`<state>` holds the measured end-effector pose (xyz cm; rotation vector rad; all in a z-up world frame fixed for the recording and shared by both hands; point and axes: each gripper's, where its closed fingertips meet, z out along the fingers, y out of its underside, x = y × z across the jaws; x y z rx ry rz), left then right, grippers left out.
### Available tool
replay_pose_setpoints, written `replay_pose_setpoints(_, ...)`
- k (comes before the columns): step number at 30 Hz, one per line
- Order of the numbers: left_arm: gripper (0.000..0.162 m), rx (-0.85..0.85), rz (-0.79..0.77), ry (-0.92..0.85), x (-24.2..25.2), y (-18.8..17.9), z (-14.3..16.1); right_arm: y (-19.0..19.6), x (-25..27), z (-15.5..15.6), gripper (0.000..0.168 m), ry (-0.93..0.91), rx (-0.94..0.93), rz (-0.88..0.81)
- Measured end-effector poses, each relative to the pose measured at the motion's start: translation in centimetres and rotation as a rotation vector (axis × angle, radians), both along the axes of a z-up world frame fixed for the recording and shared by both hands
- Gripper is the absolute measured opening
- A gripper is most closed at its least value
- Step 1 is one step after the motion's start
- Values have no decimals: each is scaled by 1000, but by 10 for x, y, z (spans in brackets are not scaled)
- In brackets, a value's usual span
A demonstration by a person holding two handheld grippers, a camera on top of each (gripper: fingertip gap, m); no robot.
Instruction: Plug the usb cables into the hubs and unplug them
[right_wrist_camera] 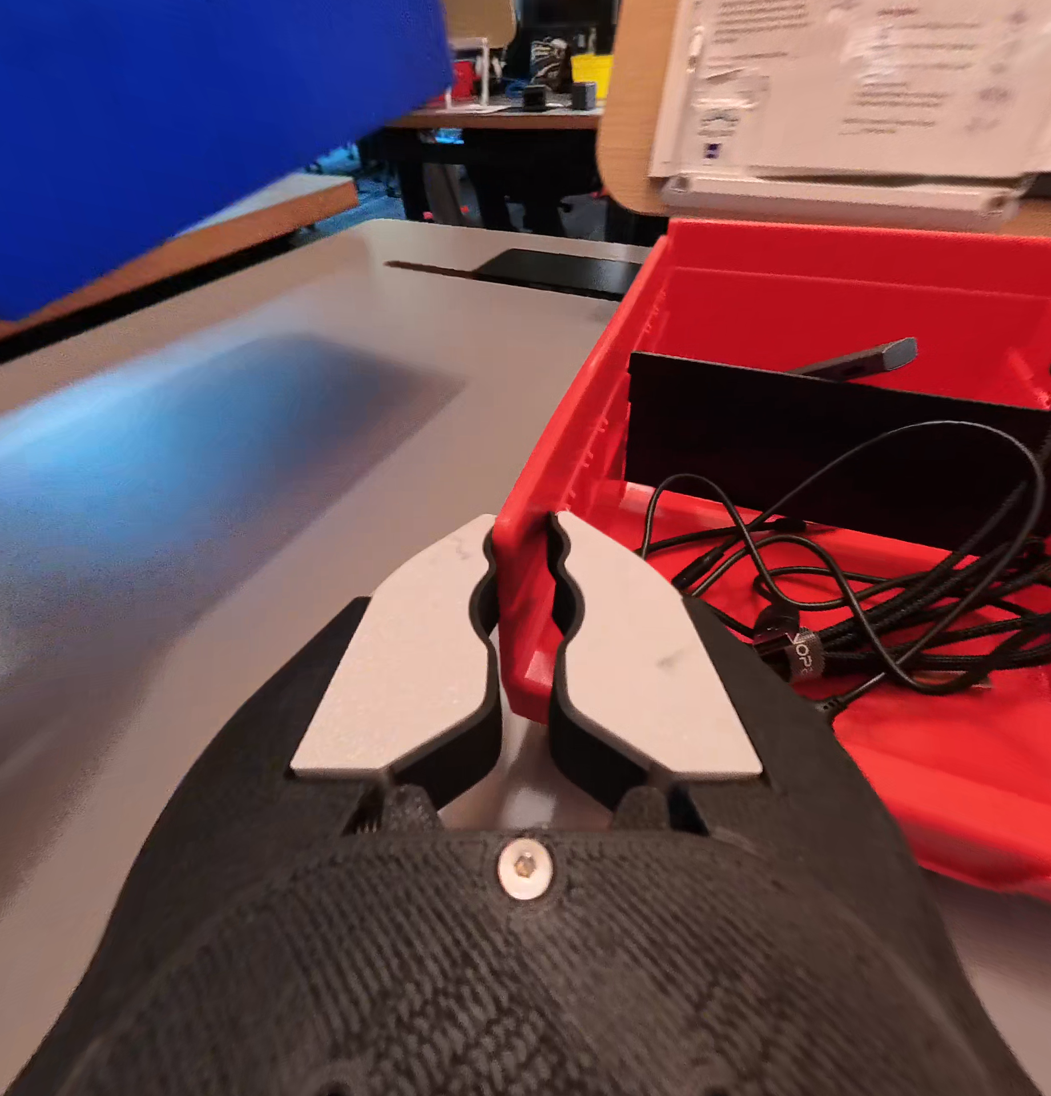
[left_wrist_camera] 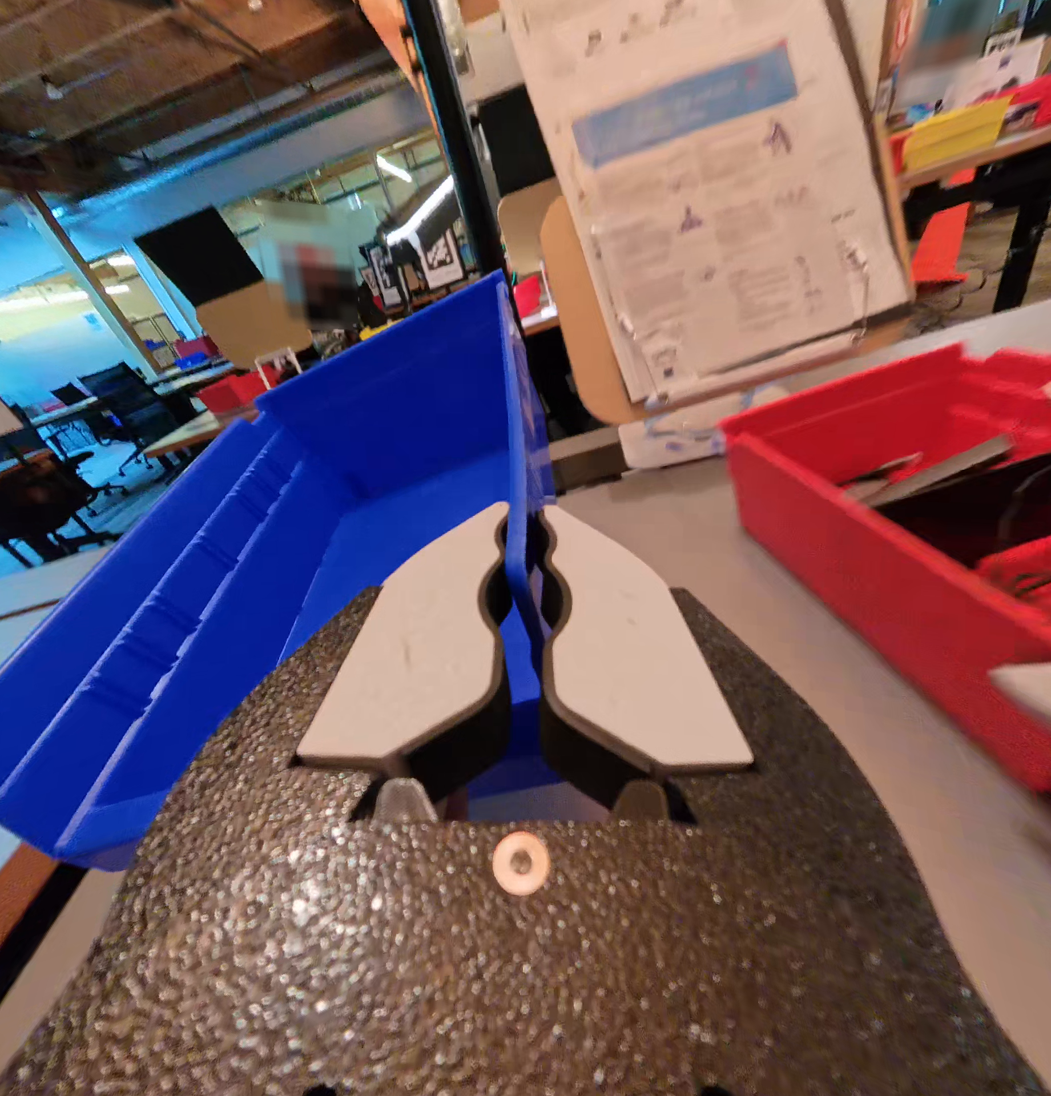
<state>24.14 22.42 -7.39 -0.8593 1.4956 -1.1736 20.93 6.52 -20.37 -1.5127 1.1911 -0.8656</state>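
While its pale grey fingers (left_wrist_camera: pixel 446 623) pinch the right side wall of a tilted blue plastic bin (left_wrist_camera: pixel 357 451), the left gripper (left_wrist_camera: pixel 526 522) holds it raised off the grey bench (left_wrist_camera: pixel 718 593). Alongside, the right gripper (right_wrist_camera: pixel 520 528) has its fingers clamped on the near-left corner wall of a red plastic bin (right_wrist_camera: pixel 837 284) resting on the bench. Tangled black usb cables (right_wrist_camera: pixel 902 599) lie in its front compartment; a dark grey slim hub (right_wrist_camera: pixel 861 359) leans behind a black divider (right_wrist_camera: pixel 807 439).

Cables (right_wrist_camera: pixel 902 599) lie in the bin (right_wrist_camera: pixel 576 451); divider (right_wrist_camera: pixel 807 433) behind them.
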Motion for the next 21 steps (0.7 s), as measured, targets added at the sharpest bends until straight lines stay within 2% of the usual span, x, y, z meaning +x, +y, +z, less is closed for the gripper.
replay_pose_setpoints(4, 5, -15, -81, -47, -16, -25, 50, 62, 18, 1, 17, 17, 46, 50)
replay_pose_setpoints(7, 5, -42, -165, -77, -31, -55, 83, 131, 26, 7, 50, 58, 205, 221)
replay_pose_setpoints(9, 5, -33, -210, -89, -40, -80, 99, 167, 26, 10, 70, 70, 224, 322)
replay_pose_setpoints(12, 5, 2, -274, -110, -53, -119, 112, 188, 11, 21, 72, 98, 251, 407)
replay_pose_setpoints(14, 5, 15, -329, -115, -61, -141, 115, 178, -11, 34, 72, 40, 284, 479)
replay_pose_setpoints(16, 5, 33, -387, -105, -66, -160, 115, 141, -38, 32, 78, 15, 272, 494)
replay_pose_setpoints(18, 5, 27, -443, -91, -72, -181, 114, 85, -62, 35, 76, -97, 278, 457)
replay_pose_setpoints(19, 5, 27, -465, -83, -75, -193, 111, 50, -67, 41, 70, -182, 277, 392)
replay_pose_setpoints(21, 5, 43, -500, -78, -79, -225, 99, -26, -72, 51, 75, -289, 228, 227)
